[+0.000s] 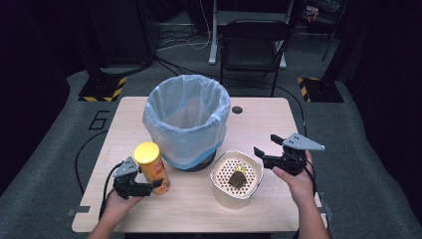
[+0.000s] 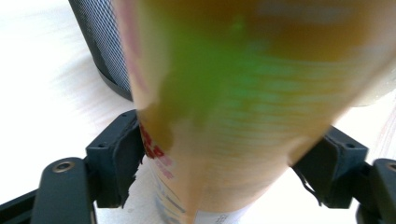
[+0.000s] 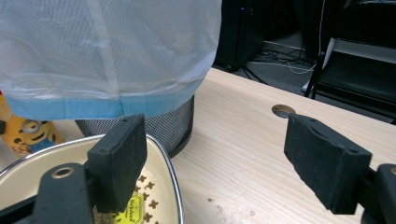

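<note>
A mesh waste bin (image 1: pixel 186 119) lined with a pale blue bag stands at the middle of the wooden desk (image 1: pixel 259 124); nothing can be made out inside the bag. Just in front of it, to the right, sits a cream bowl (image 1: pixel 236 179) with a perforated insert — a small dark lump with a yellow label (image 1: pixel 238 177) lies on the insert near its centre.

The left tool (image 1: pixel 149 186) is clamped on the lower part of a yellow-lidded snack canister (image 1: pixel 152 167), which stands upright at the bin's left front. In the left gripper view the canister (image 2: pixel 224 116) sits between both pads, pressed on either side.

The right tool (image 1: pixel 265 149) is held above the desk just right of the bowl — its jaws spread wide apart, with nothing between them. In the right gripper view the bowl's rim (image 3: pixel 173 182) lies under the left jaw, the bin (image 3: pixel 140 70) beyond.
</note>
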Demonstrator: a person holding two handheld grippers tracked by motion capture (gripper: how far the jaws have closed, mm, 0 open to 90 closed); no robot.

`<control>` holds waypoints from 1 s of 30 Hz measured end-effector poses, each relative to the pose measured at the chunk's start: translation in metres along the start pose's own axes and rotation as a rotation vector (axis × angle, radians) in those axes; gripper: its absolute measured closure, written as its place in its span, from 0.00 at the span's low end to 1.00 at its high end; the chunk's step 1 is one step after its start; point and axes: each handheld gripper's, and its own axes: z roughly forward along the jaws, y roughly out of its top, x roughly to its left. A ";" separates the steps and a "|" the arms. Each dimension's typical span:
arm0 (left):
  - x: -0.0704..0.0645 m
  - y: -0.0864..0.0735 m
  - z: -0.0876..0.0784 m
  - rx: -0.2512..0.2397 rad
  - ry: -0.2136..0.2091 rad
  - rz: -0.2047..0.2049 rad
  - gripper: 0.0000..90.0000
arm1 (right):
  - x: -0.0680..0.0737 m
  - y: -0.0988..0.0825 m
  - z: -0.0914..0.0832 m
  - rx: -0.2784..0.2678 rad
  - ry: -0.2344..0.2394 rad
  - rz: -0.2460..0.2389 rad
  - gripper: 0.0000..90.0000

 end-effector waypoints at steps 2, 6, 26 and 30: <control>0.001 0.001 -0.002 -0.001 -0.011 -0.024 0.26 | -0.001 0.000 0.000 -0.004 0.002 -0.005 0.23; 0.001 0.001 -0.004 0.015 0.003 -0.014 0.27 | -0.001 -0.001 -0.001 -0.001 -0.003 0.002 0.24; -0.001 0.030 -0.037 0.032 0.037 -0.037 0.27 | -0.009 -0.005 -0.003 0.002 -0.015 0.018 0.24; -0.002 0.036 -0.040 0.041 0.044 -0.037 0.27 | -0.011 -0.008 -0.003 0.005 -0.016 0.025 0.24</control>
